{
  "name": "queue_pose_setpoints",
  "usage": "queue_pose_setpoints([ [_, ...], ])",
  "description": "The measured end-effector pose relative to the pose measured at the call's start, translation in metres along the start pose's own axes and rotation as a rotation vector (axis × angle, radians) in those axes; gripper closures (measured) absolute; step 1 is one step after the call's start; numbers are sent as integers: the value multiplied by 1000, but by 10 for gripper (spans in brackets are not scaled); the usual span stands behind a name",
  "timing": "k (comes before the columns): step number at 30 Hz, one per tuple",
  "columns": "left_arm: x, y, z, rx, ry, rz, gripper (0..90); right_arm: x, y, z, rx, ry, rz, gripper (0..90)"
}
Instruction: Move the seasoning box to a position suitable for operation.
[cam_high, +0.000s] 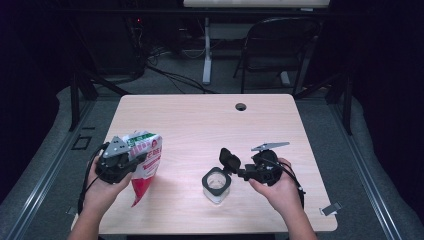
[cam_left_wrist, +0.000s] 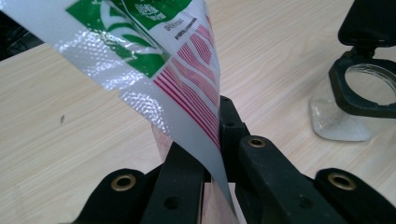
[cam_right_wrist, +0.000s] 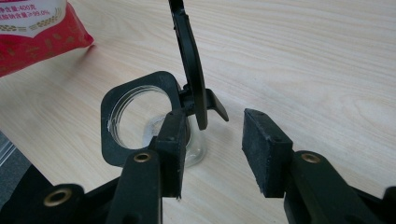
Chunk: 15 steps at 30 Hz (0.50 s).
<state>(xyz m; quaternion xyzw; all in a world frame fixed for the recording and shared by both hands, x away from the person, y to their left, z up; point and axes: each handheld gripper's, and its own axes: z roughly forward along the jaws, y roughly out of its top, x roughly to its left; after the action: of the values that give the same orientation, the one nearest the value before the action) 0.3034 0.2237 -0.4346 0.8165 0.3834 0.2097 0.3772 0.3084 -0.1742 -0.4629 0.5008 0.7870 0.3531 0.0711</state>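
the red and white plastic bag (cam_high: 143, 165) stands on the light wooden table (cam_high: 200, 125), left of the clear glass jar with a black flip lid (cam_high: 216, 184).

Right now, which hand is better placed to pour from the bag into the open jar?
Left. The left tool is already clamped on the red, white and green bag, held above the table. The right tool stands open beside the jar, whose lid is flipped up.

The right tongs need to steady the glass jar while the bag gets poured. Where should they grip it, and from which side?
Grip the glass jar around its clear body below the black collar, coming level from the person's right. The flip lid stands upright at that edge, so stay beneath its hinge and leave the mouth clear.
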Motion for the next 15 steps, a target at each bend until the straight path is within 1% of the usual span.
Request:
queue_pose_setpoints([
  [2,-3,2,2,2,-11,7,900,0,-2,-1,-4,-9,4,605],
  [8,-13,9,10,-9,-57,36,900,-1,-6,-6,-7,-13,10,605],
  [11,-22,13,15,-11,-84,57,900,-1,-7,-9,-11,-19,17,605],
  [13,-27,14,19,-13,-97,62,900,-1,-8,-12,-19,-18,15,606],
  [15,-34,16,24,-10,-109,86,900,0,-9,-13,-25,-22,18,608],
])
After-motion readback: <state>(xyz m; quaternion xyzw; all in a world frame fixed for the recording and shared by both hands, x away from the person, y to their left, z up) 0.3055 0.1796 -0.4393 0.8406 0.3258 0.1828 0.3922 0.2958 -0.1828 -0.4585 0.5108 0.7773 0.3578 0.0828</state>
